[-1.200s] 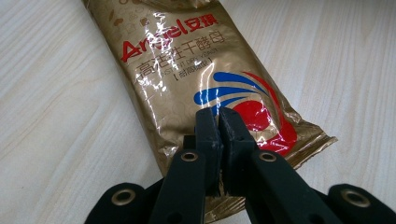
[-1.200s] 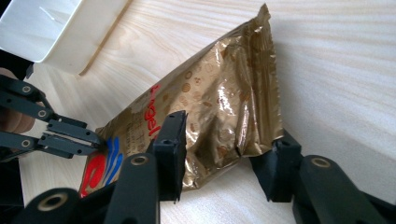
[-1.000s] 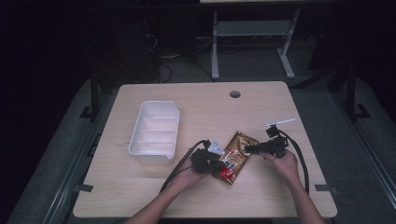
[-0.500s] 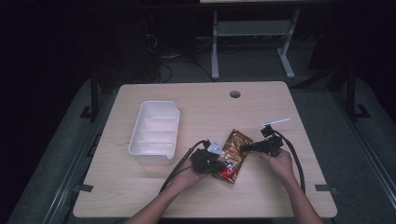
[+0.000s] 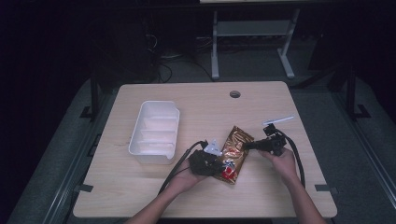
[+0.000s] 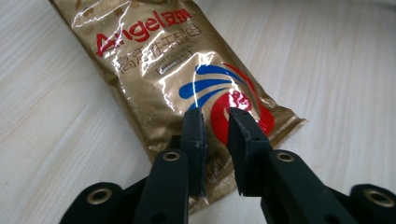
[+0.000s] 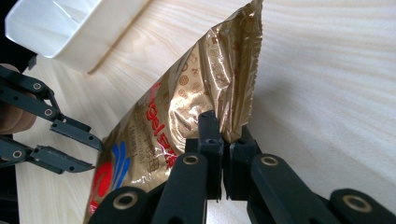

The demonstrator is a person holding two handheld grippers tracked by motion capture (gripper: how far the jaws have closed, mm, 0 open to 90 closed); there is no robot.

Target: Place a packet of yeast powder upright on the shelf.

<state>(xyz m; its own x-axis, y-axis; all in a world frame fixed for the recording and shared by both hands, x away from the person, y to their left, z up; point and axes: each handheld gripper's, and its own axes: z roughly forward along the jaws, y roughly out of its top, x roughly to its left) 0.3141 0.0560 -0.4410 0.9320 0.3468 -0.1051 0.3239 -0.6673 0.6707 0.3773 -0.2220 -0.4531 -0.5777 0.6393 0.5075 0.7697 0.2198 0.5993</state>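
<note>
**Readable text: gold packet only**

Gold foil packet (image 6: 187,79), ahead of the left gripper's jaws: red "Angel" plus red Chinese characters, then a white Chinese line and a smaller one, too glary to read. Red-and-blue swirl logo sits at the jaw tips. Right gripper view: same red "Angel" lettering, sideways, left of the jaws.
</note>
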